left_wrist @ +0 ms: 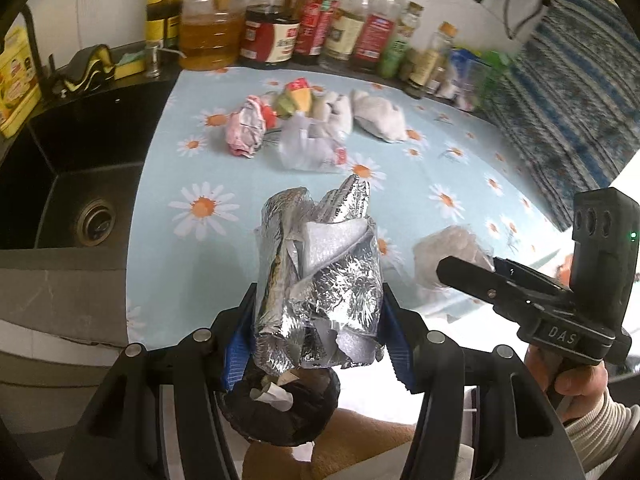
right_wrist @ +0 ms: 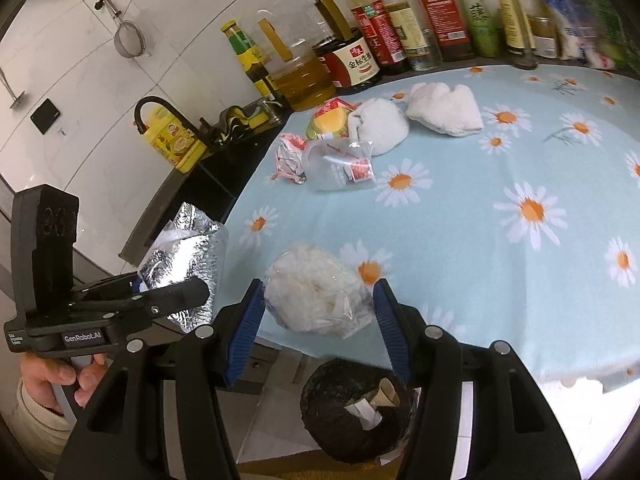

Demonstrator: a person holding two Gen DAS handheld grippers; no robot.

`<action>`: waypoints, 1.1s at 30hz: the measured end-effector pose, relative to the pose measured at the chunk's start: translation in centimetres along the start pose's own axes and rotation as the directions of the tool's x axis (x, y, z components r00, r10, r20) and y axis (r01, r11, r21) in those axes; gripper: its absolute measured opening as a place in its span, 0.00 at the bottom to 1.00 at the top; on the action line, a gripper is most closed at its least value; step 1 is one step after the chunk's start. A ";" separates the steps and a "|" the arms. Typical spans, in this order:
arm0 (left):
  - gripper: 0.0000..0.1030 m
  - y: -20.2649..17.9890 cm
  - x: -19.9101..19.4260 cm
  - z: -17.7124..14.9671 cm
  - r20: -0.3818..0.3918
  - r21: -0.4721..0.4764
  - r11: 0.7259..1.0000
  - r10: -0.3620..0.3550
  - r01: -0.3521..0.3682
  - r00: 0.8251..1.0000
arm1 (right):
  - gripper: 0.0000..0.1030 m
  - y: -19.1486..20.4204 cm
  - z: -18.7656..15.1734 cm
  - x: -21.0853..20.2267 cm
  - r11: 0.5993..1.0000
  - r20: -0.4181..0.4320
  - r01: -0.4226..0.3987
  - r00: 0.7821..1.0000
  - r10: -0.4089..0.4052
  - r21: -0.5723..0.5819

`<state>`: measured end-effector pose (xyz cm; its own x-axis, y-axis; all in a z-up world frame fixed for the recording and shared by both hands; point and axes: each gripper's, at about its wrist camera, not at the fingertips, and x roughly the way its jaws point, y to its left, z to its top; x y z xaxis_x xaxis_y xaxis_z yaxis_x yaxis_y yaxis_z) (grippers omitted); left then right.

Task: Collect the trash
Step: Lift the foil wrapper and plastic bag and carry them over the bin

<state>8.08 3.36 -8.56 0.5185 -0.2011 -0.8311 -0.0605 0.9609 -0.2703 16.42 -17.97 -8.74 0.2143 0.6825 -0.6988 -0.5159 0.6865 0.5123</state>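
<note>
2 hand-held grippers clamp crinkled foil wad point(left_wrist: 316, 280), clear bag point(right_wrist: 316, 292).

Home kitchen, from where I sit.
I see a black sink point(left_wrist: 76, 184) with its tap point(right_wrist: 160, 110), oil and sauce bottles point(right_wrist: 360, 52) along a white tiled wall point(right_wrist: 72, 92), a strainer point(right_wrist: 128, 42) hanging, and a daisy-print cloth point(right_wrist: 500, 260) on the counter.

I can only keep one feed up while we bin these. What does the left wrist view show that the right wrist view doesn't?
Left wrist only: the sink drain.

Right wrist only: a wire strainer hanging on the wall tiles.

Both: the left gripper shut on the foil wrapper, the right gripper shut on the clear bag of white scraps, the dark trash bin below, and crumpled wrappers left on the daisy tablecloth.
</note>
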 end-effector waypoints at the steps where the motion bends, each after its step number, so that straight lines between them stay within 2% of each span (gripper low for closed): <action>1: 0.53 0.0 -0.2 -0.2 0.001 0.006 1.000 -0.007 0.007 1.000 | 0.55 0.4 -0.4 -0.2 1.000 0.005 0.009 1.000 -0.009 0.005; 10: 0.53 0.1 -1.8 -2.8 -0.007 0.069 0.995 -0.074 0.074 0.997 | 0.55 3.3 -4.3 -1.4 0.997 0.029 0.058 0.998 -0.060 0.049; 15: 0.53 0.5 -1.9 -4.7 -0.039 0.087 0.991 -0.098 0.101 0.994 | 0.54 4.5 -6.4 -1.3 0.995 0.019 0.073 0.997 -0.075 0.071; 25: 0.53 2.3 -1.2 -8.6 -0.117 0.083 0.988 -0.117 0.127 0.986 | 0.55 5.7 -10.3 0.4 0.988 -0.032 0.100 0.995 -0.097 0.119; 33: 0.53 4.3 0.6 -11.3 -0.194 0.058 0.991 -0.107 0.120 0.975 | 0.55 5.2 -12.8 2.6 0.979 -0.094 0.126 0.989 -0.112 0.158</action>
<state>-1.54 5.21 -15.67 0.3461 -0.3361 -0.8759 0.0519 0.9391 -0.3398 3.72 -15.86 -14.24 0.1916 0.5749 -0.7955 -0.3475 0.7977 0.4928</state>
